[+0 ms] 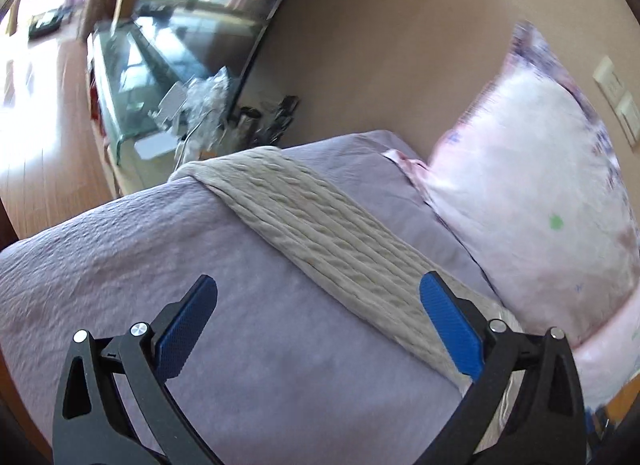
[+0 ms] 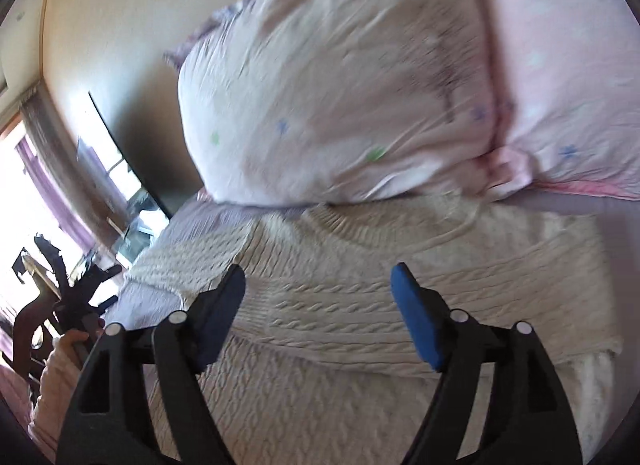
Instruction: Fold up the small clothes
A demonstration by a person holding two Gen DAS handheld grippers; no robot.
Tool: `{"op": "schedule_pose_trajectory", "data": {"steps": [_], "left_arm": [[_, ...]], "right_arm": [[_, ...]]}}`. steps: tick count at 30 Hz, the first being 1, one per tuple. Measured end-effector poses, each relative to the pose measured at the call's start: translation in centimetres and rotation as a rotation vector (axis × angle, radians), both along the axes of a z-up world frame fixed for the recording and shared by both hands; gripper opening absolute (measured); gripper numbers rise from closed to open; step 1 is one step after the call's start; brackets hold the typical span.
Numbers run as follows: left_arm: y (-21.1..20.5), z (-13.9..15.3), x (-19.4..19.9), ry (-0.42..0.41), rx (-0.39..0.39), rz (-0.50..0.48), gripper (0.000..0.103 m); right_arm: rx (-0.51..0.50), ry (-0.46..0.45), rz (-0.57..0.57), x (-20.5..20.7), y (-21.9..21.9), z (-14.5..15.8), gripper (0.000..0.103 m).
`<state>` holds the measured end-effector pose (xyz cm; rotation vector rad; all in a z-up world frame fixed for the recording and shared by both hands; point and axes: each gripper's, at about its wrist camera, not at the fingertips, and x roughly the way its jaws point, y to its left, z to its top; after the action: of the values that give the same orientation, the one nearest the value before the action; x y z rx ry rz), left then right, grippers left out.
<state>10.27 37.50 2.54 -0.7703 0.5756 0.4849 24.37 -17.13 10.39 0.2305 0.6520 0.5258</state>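
Two grippers, both spread wide with nothing between the fingers. Biggest thing is the lavender bedspread [image 1: 120,265] filling the lower frame, then a pink pillow [image 2: 340,85] across the top of the right wrist view. The cream cable-knit sweater [image 2: 360,285] lies on the bed, looks partly folded, hard to say through the blur. Left gripper [image 1: 318,301] hovers over bedspread beside it; right gripper [image 2: 318,289] is over the knit.

A lilac bedspread [image 1: 120,249] is seen under and ahead of the jaws. A pink pillow [image 1: 532,205] is propped against the beige wall [image 1: 380,45], ahead-right. A glass-topped stand [image 1: 132,77] and wall switches [image 1: 616,101] are seen beyond.
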Motion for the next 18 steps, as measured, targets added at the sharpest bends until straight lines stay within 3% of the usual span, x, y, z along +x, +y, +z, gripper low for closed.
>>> {"op": "schedule_pose_trajectory", "data": {"steps": [2, 9, 12, 13, 14, 16, 18], "left_arm": [[2.2, -1.1, 0.3, -0.018, -0.090, 0.033, 0.097], [7.2, -1.4, 1.5, -0.049, -0.164, 0.108, 0.077], [9.3, -1.7, 2.0, -0.052, -0.196, 0.144, 0.061], [10.0, -1.8, 2.3, -0.033, -0.194, 0.150, 0.048], [10.3, -1.8, 2.7, -0.001, -0.184, 0.155, 0.024], [10.4, -1.8, 3.3, 0.047, -0.160, 0.158, 0.011], [9.3, -0.3, 4.0, 0.053, -0.087, 0.139, 0.007]], "right_arm": [[-0.005, -0.014, -0.030, -1.7, -1.5, 0.2, 0.084], [-0.063, -0.005, -0.066, -2.3, -3.7, -1.5, 0.086], [-0.067, 0.002, -0.062, -2.2, -4.0, -2.3, 0.086], [-0.063, 0.003, -0.061, -2.2, -4.1, -2.4, 0.086], [-0.057, 0.003, -0.065, -2.2, -4.4, -2.5, 0.087], [-0.043, 0.005, -0.070, -2.2, -5.1, -2.8, 0.087], [-0.037, 0.005, -0.075, -2.4, -5.6, -2.9, 0.087]]}}
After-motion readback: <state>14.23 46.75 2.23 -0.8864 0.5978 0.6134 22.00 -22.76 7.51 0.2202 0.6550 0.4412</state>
